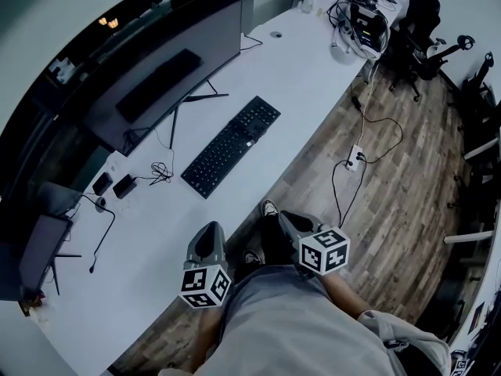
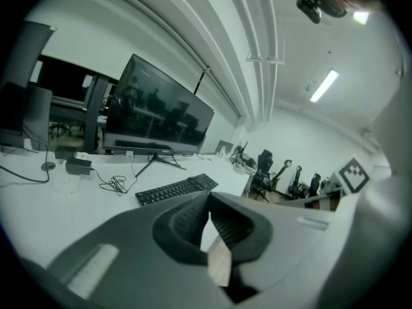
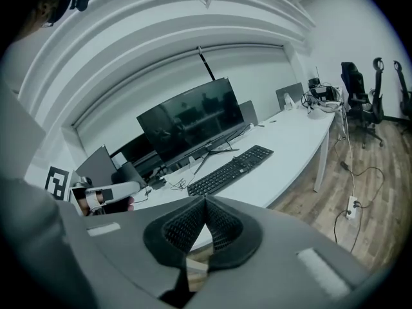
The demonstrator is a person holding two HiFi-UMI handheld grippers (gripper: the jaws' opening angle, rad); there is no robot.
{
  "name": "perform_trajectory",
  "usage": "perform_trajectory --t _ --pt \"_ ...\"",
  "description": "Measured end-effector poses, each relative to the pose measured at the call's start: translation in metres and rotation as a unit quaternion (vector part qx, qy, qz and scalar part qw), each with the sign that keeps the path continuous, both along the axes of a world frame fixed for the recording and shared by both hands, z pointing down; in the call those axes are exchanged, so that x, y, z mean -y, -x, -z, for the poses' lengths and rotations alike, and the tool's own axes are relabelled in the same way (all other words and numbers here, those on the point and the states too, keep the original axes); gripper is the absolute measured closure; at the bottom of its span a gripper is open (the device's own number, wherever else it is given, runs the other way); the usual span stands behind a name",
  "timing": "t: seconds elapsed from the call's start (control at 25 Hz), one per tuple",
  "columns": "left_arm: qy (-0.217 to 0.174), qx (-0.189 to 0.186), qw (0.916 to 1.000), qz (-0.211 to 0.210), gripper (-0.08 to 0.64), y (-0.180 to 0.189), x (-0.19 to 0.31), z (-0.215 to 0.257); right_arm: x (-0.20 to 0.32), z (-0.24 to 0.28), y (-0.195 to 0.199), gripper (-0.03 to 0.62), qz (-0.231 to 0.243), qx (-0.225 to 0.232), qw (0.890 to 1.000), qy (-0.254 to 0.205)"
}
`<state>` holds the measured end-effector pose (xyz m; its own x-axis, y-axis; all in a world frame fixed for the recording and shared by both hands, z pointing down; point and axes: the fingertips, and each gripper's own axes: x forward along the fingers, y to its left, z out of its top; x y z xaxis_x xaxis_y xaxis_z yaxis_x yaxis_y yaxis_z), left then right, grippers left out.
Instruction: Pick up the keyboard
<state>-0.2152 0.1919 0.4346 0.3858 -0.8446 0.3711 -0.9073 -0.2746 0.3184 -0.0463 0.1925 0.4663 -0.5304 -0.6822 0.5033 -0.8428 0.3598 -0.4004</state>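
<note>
A black keyboard (image 1: 232, 145) lies at an angle on the white desk (image 1: 313, 77), in front of a wide dark monitor (image 1: 160, 65). Both grippers are held low by the person's body at the desk's front edge, well short of the keyboard. My left gripper (image 1: 208, 235) hangs over the desk edge and my right gripper (image 1: 288, 219) is over the floor. The left gripper view has the keyboard (image 2: 177, 189) beyond the jaws, which meet at their tips with nothing held. From the right gripper view the keyboard (image 3: 230, 170) is ahead, and those jaws are also closed on nothing.
A tangle of thin cable (image 1: 160, 171) and two small black adapters (image 1: 113, 185) lie left of the keyboard. A dark laptop (image 1: 39, 245) stands at the desk's left end. A power strip (image 1: 355, 159) with cords lies on the wood floor; office chairs (image 1: 419, 26) stand at the far right.
</note>
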Motion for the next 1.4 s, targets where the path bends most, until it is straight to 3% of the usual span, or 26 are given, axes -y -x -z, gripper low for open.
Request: perform_trajectory --t 0.4,0.64,0.92,1.4 --pt "0.009 0.021 0.9995 0.022 0.560 -0.011 0.060 -0.001 0.086 -0.001 -0.012 0.591 0.018 0.018 1.000 -0.008" --pt "0.010 0.062 0.9979 0.014 0.560 -0.032 0.110 -0.001 0.145 -0.001 -0.021 0.591 0.041 0.022 0.999 -0.003" --pt "0.020 0.070 0.9973 0.011 0.560 -0.055 0.163 -0.002 0.215 -0.002 -0.028 0.591 0.065 0.031 0.997 0.002" --pt "0.028 0.079 0.9947 0.058 0.560 -0.073 0.227 -0.008 0.294 -0.007 -0.034 0.591 0.126 0.046 0.991 0.003"
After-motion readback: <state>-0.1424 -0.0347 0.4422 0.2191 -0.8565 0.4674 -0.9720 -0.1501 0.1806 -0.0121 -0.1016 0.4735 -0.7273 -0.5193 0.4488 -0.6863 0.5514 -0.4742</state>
